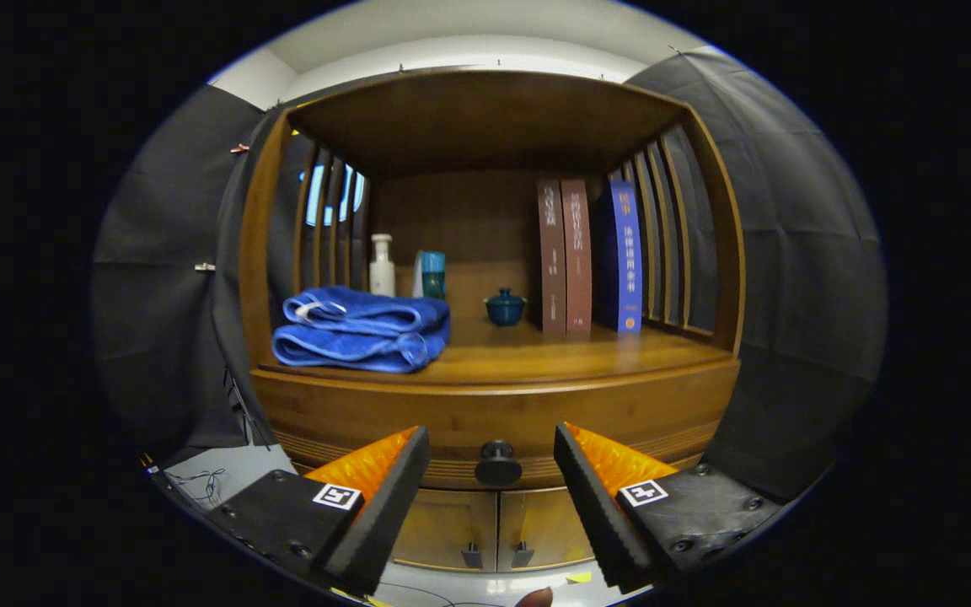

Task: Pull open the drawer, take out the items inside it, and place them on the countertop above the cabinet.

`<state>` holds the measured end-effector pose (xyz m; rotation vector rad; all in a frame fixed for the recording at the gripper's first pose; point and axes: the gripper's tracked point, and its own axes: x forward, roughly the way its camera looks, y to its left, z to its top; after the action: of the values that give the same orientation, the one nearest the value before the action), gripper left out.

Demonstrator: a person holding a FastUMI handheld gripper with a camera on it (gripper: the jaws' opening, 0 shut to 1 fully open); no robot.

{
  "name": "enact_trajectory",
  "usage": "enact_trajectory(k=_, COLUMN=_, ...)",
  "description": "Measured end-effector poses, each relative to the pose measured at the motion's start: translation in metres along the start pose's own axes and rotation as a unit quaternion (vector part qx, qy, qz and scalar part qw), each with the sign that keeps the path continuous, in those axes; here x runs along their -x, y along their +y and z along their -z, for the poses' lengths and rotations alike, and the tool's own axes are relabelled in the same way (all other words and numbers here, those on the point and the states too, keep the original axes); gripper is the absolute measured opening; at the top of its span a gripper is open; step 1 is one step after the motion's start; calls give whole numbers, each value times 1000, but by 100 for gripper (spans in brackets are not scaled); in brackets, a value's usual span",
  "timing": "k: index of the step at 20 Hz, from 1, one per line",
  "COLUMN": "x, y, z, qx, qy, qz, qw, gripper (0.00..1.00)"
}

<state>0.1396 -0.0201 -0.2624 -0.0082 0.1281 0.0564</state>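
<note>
A wooden cabinet stands ahead with a closed drawer (418,417) under its countertop (536,358). The drawer's round dark knob (498,464) sits between my two fingers, a little beyond their tips. My gripper (492,443) is open, its fingers spread to either side of the knob without touching it. The drawer's inside is hidden.
On the countertop lie a folded blue towel (361,329), a white bottle (382,265), a teal box (432,274), a small dark lidded pot (505,308) and three upright books (587,257). Two small cupboard doors (494,527) with handles sit below the drawer. Slatted sides enclose the shelf.
</note>
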Motion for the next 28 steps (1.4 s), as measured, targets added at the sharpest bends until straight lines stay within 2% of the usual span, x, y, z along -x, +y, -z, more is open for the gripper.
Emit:
enact_trajectory(k=1, x=-8, y=-3, z=7, qx=0, qy=4, qz=1, qw=1000, gripper=94)
enact_trajectory(k=7, x=-47, y=0, z=49, qx=-6, qy=34, qz=-6, qw=999, gripper=53)
enact_trajectory(k=9, x=-56, y=-5, z=49, qx=-19, qy=31, qz=-5, qw=999, gripper=54)
enact_trajectory(k=10, x=-52, y=-2, z=62, qx=-28, qy=27, qz=-8, qw=999, gripper=47)
enact_trajectory(k=11, x=-48, y=-2, z=49, qx=-22, qy=23, qz=-14, qw=999, gripper=46)
enact_trajectory(k=13, x=-45, y=-2, z=53, qx=4, qy=20, qz=-24, qw=1000, gripper=35)
enact_trajectory(k=15, x=-44, y=-3, z=51, qx=-4, qy=19, qz=-27, qw=999, gripper=23)
enact_trajectory(k=18, x=-32, y=-4, z=53, qx=-12, qy=28, qz=-25, qw=999, gripper=23)
enact_trajectory(k=28, x=86, y=-11, z=63, qx=-37, qy=62, qz=-18, qw=997, gripper=23)
